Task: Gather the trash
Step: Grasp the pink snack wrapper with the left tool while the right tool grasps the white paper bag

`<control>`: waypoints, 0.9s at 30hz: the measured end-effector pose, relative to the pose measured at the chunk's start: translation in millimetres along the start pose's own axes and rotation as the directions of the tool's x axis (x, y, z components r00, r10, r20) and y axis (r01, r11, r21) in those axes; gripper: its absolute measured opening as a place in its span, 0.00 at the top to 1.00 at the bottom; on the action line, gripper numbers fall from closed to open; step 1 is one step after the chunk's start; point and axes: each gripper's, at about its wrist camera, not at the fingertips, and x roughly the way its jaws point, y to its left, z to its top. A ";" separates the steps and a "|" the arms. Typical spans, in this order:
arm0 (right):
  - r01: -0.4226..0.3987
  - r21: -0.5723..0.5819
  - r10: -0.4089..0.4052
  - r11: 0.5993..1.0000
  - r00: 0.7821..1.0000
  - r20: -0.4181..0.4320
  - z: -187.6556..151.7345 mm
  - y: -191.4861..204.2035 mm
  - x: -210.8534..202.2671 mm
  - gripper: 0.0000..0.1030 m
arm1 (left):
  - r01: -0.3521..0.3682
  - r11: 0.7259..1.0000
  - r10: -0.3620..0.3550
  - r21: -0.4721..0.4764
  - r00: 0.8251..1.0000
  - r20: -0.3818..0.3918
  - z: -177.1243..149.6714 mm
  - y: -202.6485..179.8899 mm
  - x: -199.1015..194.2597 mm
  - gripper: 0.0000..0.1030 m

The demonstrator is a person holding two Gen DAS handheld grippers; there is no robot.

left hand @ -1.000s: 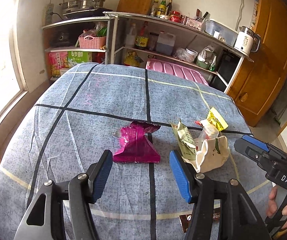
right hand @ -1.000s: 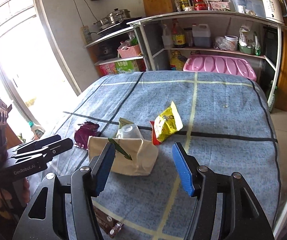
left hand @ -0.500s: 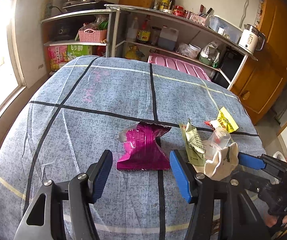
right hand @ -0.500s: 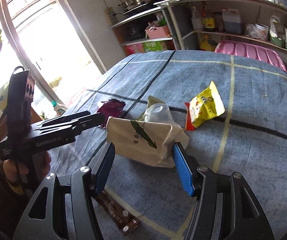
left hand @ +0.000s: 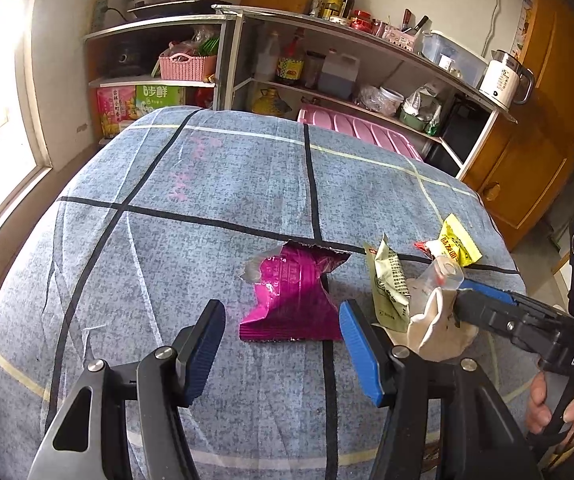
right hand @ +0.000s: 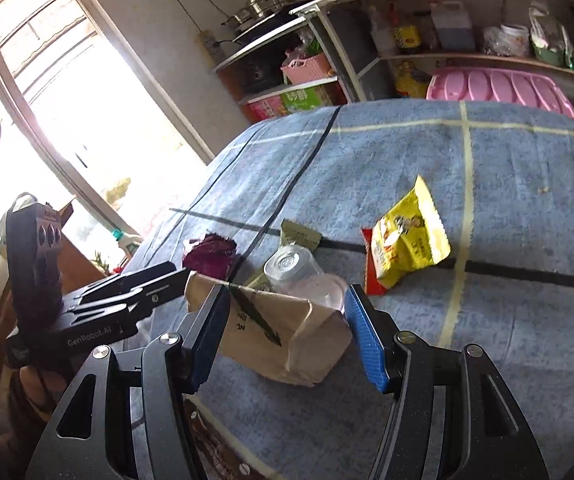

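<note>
Trash sits on the blue checked tablecloth (left hand: 207,208). The right gripper (right hand: 285,326) straddles the beige paper bag (right hand: 287,336), jaws spread, not squeezing. The left gripper (left hand: 283,344) hangs released, empty, over the magenta wrapper (left hand: 291,300); yellow snack packet (right hand: 407,240) nearby.

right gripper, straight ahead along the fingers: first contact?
Most likely the beige paper bag: it already lies between the open fingers of the right gripper, with the clear plastic cup just behind. Depth unclear.

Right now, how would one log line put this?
left gripper: open, above magenta foil wrapper | right gripper: open, astride beige paper bag
</note>
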 end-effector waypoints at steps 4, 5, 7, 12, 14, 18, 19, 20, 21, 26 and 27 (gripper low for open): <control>-0.026 -0.101 0.020 0.995 0.998 -0.058 -15.1 17.6 -5.4 0.41 | -0.003 1.000 0.003 0.002 1.000 0.001 0.9 2.1 0.1 0.43; -0.041 -0.117 0.033 0.992 0.997 -0.064 -18.1 22.0 -6.6 0.41 | -0.003 1.000 0.003 -0.003 1.000 0.001 1.3 3.2 0.5 0.43; -0.051 -0.157 0.039 0.986 0.996 -0.075 -20.4 32.3 -6.7 0.41 | 0.001 1.000 -0.001 -0.007 1.000 0.001 2.9 4.7 1.4 0.43; 0.069 -0.244 -0.081 0.967 0.996 -0.042 -18.0 47.4 -0.4 0.41 | -0.005 1.000 0.005 -0.016 1.000 0.003 4.5 7.8 1.2 0.43; 0.069 -0.293 -0.091 0.953 0.994 -0.063 -23.2 57.8 8.6 0.41 | 0.000 1.000 0.000 -0.027 1.000 0.000 4.3 10.1 2.3 0.43; 0.123 -0.302 -0.151 0.945 0.986 -0.072 -32.5 59.3 19.0 0.42 | 0.002 0.999 -0.002 -0.033 1.000 -0.002 3.5 11.8 2.5 0.42; 0.121 -0.281 -0.145 0.952 0.987 -0.068 -32.6 56.1 18.3 0.42 | 0.005 1.000 -0.005 -0.030 1.000 -0.001 3.6 11.5 2.2 0.42; 0.116 -0.264 -0.135 0.958 0.989 -0.056 -32.9 53.6 15.7 0.43 | 0.007 1.000 -0.007 -0.027 1.000 -0.001 3.9 10.9 2.4 0.42; 0.116 -0.254 -0.132 0.960 0.990 -0.045 -33.2 51.9 12.5 0.49 | 0.005 1.000 -0.005 -0.025 1.000 -0.001 4.3 10.2 2.7 0.43; 0.135 -0.214 -0.139 0.967 0.990 -0.005 -33.4 48.0 -0.1 0.66 | 0.005 1.000 -0.005 -0.005 1.000 0.000 7.2 2.6 5.8 0.42; 0.134 -0.209 -0.137 0.969 0.991 0.000 -33.0 48.0 -0.3 0.67 | 0.002 1.000 -0.002 -0.004 1.000 0.000 7.9 1.2 7.1 0.42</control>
